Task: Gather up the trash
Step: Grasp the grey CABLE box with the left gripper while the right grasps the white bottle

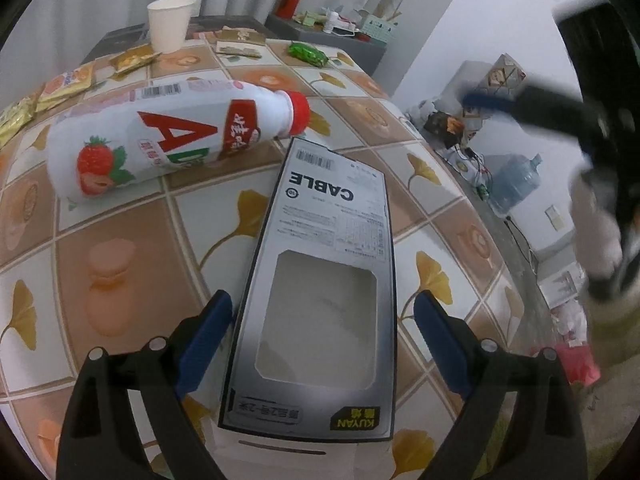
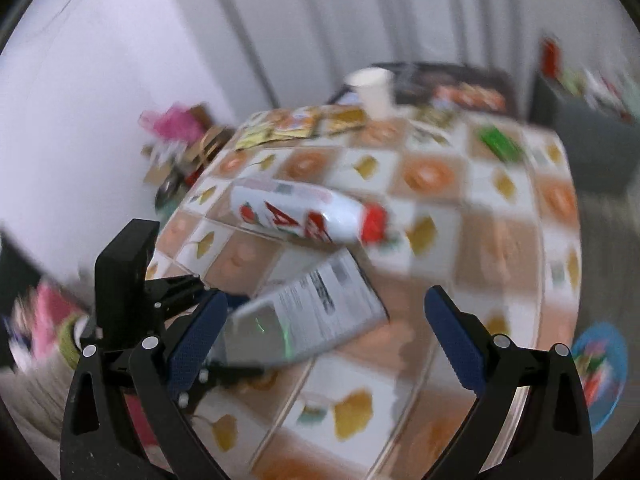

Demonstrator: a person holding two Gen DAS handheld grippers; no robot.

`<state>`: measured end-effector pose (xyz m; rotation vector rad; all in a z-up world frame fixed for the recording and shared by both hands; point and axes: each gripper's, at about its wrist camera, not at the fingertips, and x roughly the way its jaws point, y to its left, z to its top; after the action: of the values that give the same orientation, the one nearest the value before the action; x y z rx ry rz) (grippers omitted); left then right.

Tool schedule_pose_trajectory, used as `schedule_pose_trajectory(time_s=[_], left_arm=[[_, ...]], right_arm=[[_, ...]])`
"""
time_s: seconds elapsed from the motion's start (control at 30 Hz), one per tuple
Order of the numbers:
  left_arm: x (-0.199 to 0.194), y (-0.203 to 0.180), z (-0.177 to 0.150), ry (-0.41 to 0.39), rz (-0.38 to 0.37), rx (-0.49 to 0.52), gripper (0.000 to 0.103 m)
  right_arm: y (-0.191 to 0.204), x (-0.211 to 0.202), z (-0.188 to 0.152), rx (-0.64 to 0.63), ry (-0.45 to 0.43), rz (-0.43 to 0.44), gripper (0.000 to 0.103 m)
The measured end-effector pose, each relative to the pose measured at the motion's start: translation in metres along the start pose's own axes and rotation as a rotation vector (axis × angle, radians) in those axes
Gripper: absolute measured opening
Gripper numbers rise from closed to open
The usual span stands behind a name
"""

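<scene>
Seen from the left wrist: a table (image 1: 132, 240) spread with a tiled cloth of beige and white squares, printed with yellow ginkgo leaves and orange rounds. Lying flat across it, a grey cable box (image 1: 320, 280) with a cut-out window, barcode end pointing away, near end between the fingers of the left gripper (image 1: 322, 320). Jaws spread wide, blue pads standing just clear of either long edge of the box, gripping nothing. Just beyond the box, on its side, a white strawberry drink bottle (image 1: 160, 140), red cap toward the right, close to the box's far corner. Farther back, upright near the far edge, a white paper cup (image 1: 170, 24); to its left, a row of yellow snack packets (image 1: 68, 82); to its right, a green wrapper (image 1: 306, 53). Past the table, pale curtains, a dark side cabinet topped with a red flask (image 1: 289, 0) and small clutter, a white wall, and on the floor at right a blue water jug (image 1: 518, 184) among cartons and wires.

Seen from the right wrist, heavily blurred: the right gripper (image 2: 324, 336) above the table's near corner, jaws likewise wide apart and empty, the box and bottle ahead of it. Partly behind its left finger, the black body of the other gripper. On the floor at right, a blue round object, too smeared to identify.
</scene>
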<state>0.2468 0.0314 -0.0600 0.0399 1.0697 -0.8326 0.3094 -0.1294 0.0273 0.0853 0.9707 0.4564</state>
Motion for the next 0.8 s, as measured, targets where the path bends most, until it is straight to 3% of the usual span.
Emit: schedule_pose_trajectory(time_s=[0.23, 0.33, 0.43, 0.5, 0.57, 0.63, 0.8], left_arm=[[0.005, -0.006, -0.003, 0.020, 0.014, 0.008, 0.090], [0.006, -0.010, -0.003, 0.014, 0.050, 0.011, 0.090], [0.004, -0.013, -0.006, -0.009, 0.059, 0.004, 0.090], [0.004, -0.012, -0.008, -0.016, 0.066, -0.020, 0.090], [0.004, -0.012, -0.009, -0.020, 0.080, -0.035, 0.090], [0.004, -0.011, -0.012, -0.021, 0.110, -0.045, 0.088], [0.003, -0.011, -0.017, -0.033, 0.138, -0.079, 0.085]], right_arm=[[0.031, 0.091, 0.067, -0.336, 0.135, -0.026, 0.095], [0.053, 0.129, 0.078, -0.508, 0.205, -0.015, 0.095], [0.066, 0.166, 0.081, -0.587, 0.287, -0.026, 0.095], [0.068, 0.190, 0.082, -0.592, 0.331, -0.072, 0.094], [0.062, 0.201, 0.083, -0.550, 0.360, -0.081, 0.088], [0.050, 0.204, 0.086, -0.475, 0.376, -0.079, 0.072], [0.000, 0.184, 0.083, -0.250, 0.343, -0.093, 0.069]])
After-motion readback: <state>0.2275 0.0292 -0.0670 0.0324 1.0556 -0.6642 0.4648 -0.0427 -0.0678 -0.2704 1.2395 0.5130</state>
